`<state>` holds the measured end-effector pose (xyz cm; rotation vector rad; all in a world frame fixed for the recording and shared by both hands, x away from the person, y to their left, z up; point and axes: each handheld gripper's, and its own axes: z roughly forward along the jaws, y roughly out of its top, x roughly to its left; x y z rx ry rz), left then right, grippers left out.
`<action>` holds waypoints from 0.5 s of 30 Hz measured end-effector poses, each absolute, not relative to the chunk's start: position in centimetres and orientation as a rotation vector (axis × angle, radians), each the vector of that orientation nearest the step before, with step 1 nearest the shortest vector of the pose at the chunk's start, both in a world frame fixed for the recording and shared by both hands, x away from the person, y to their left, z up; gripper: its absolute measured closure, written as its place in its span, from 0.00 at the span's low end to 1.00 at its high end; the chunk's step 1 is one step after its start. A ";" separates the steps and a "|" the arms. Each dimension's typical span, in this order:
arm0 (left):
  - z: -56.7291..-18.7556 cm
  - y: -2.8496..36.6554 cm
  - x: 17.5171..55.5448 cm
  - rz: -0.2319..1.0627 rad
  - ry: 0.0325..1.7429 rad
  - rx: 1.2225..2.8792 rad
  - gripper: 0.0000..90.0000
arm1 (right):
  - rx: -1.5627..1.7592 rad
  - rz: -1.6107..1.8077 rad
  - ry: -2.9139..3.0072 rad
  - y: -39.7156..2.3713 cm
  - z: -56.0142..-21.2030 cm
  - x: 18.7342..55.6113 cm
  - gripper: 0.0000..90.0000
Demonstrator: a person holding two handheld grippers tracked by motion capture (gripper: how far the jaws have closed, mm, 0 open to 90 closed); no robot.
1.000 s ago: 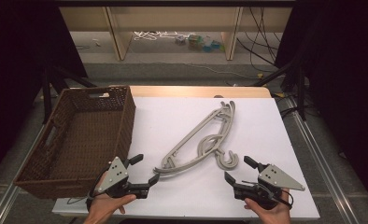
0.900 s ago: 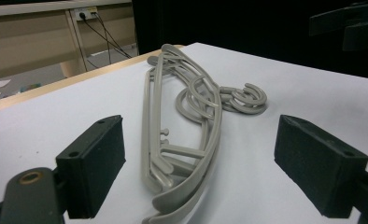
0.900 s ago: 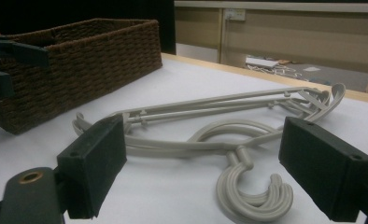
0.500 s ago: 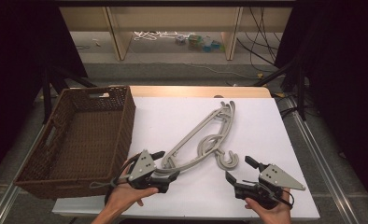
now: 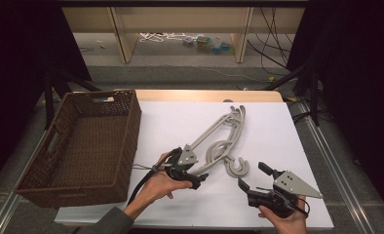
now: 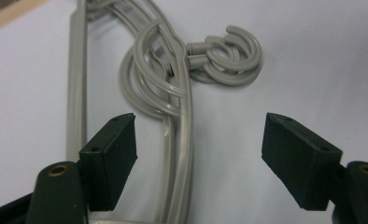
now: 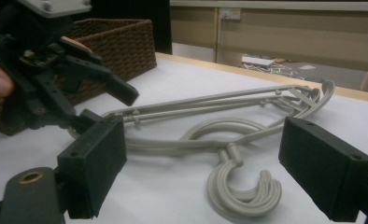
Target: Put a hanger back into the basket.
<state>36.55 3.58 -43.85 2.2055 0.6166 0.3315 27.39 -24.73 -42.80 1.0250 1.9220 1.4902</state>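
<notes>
A stack of grey plastic hangers [image 5: 224,134] lies slantwise on the white table, hooks [image 5: 238,168] toward me. My left gripper [image 5: 198,170] sits at the stack's near end. In the left gripper view the hangers' arms [image 6: 175,140] run between the jaws of my left gripper [image 6: 205,140], closer to the left pad [image 6: 119,144] and touching neither pad. Those jaws have just been closing and stand open. My right gripper [image 5: 252,175] rests open near the front edge, right of the hooks. Beyond the empty jaws of the right gripper [image 7: 205,154], the hooks [image 7: 243,191] lie on the table.
A brown wicker basket [image 5: 131,131] stands at the table's left, its wall [image 7: 121,42] behind the left hand. White tabletop [image 5: 278,141] stretches right of the hangers. A wooden shelf with clutter [image 5: 200,41] and dark stand legs lie beyond the far edge.
The left hand has moved right, from the basket's front corner to the near end of the hangers, so its jaws straddle them. The right hand has stayed put.
</notes>
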 end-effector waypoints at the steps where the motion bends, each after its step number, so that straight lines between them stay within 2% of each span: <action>1: -43.8 3.6 36.5 0.331 0.617 2.205 0.31 | 1.025 1.490 1.922 -24.7 -42.8 27.4 0.18; 6: -44.6 1.8 38.0 0.298 0.677 2.287 0.38 | 1.023 1.481 1.922 -24.8 -42.9 27.5 0.18; 15: -45.5 0.0 39.4 0.250 0.671 2.386 0.52 | 1.028 1.478 1.934 -24.8 -42.9 27.5 0.18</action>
